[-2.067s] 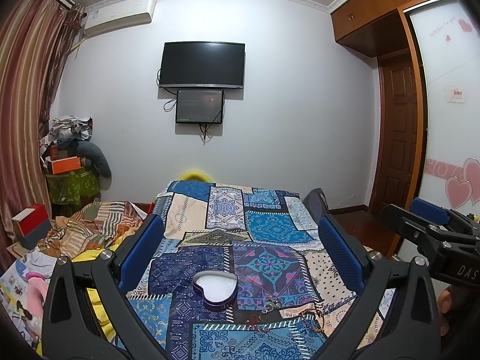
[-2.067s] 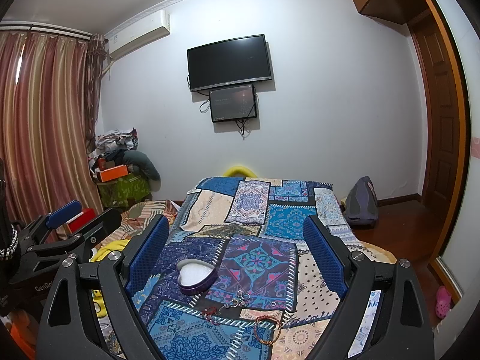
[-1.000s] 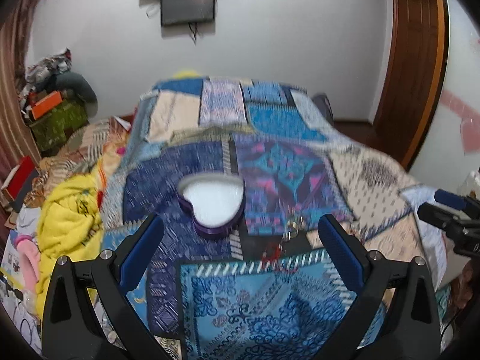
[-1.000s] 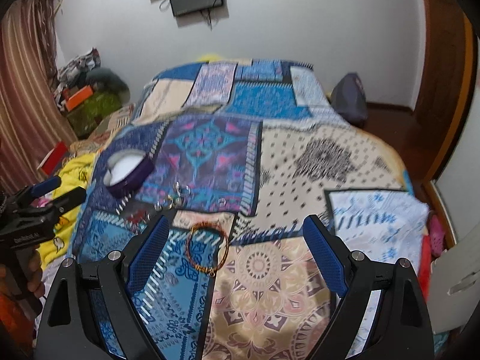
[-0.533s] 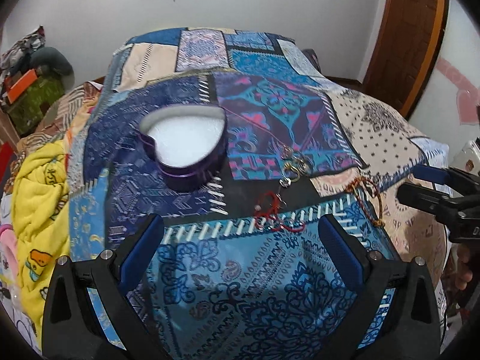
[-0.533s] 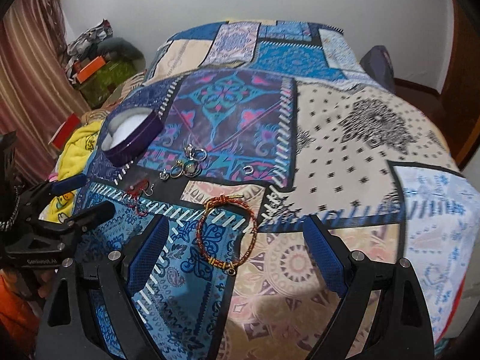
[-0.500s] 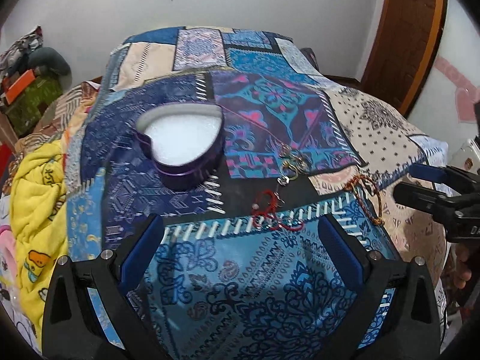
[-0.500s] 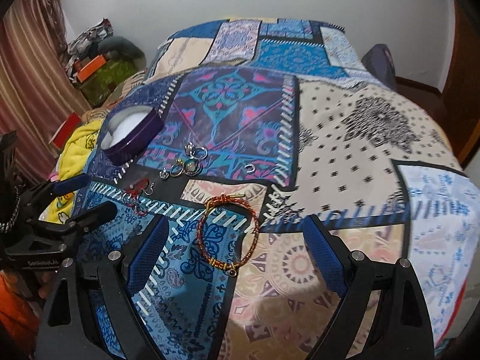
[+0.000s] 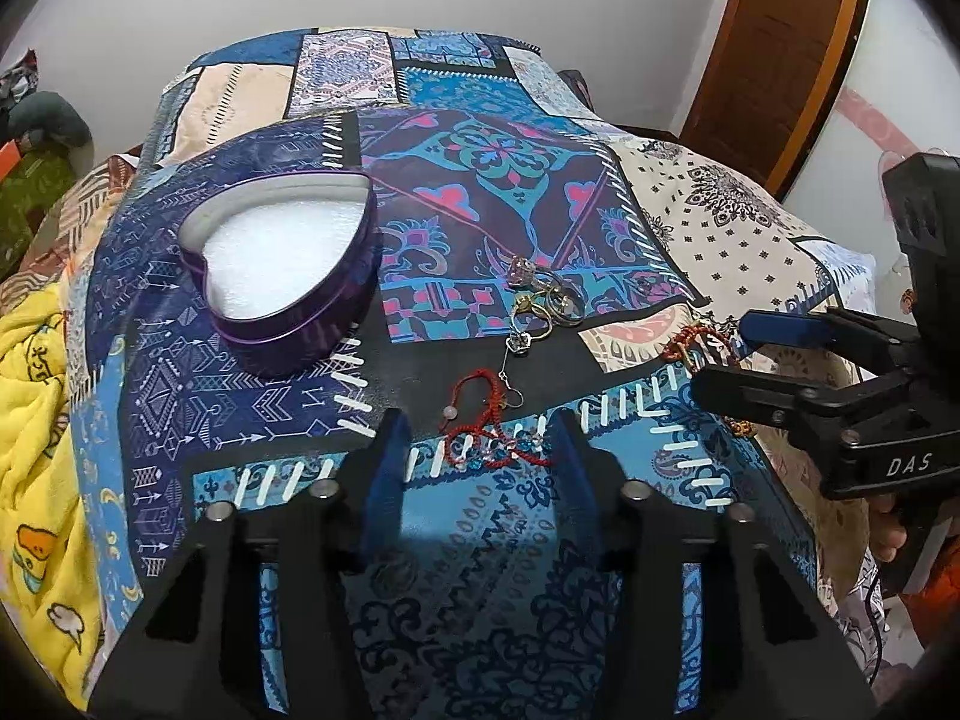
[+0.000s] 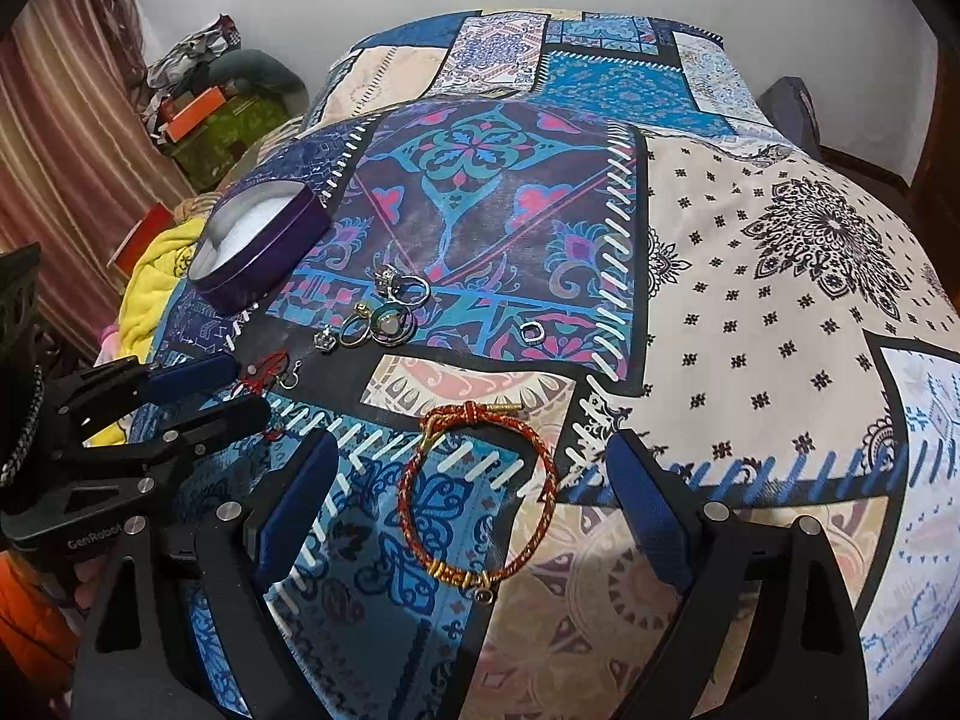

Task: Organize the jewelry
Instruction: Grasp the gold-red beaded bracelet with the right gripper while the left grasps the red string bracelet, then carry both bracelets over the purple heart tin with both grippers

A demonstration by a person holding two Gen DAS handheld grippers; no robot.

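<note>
A purple heart-shaped tin [image 9: 282,276] with a white lining stands open on the patchwork bed cover. Right of it lie several rings [image 9: 543,300]. A red string bracelet [image 9: 480,414] with pale beads lies between the tips of my left gripper [image 9: 477,426], whose jaws are closing and are half narrowed, with the pads still apart from the string. My right gripper [image 10: 474,468] stands wide open over a braided red-and-gold bracelet [image 10: 411,492], which lies flat between its fingers, untouched. One small ring [image 10: 531,333] sits apart. The right wrist view shows the tin [image 10: 258,252] at the left.
The bed cover [image 9: 480,180] fills both views. A yellow blanket [image 9: 36,420] lies at the bed's left side and a wooden door [image 9: 780,60] stands at the back right. Clutter [image 10: 204,114] is piled by the curtain [image 10: 66,138].
Both grippers have come down and tilted toward the bed, so the jewelry looks larger. The left jaws have narrowed around the red string bracelet. The right jaws kept their width.
</note>
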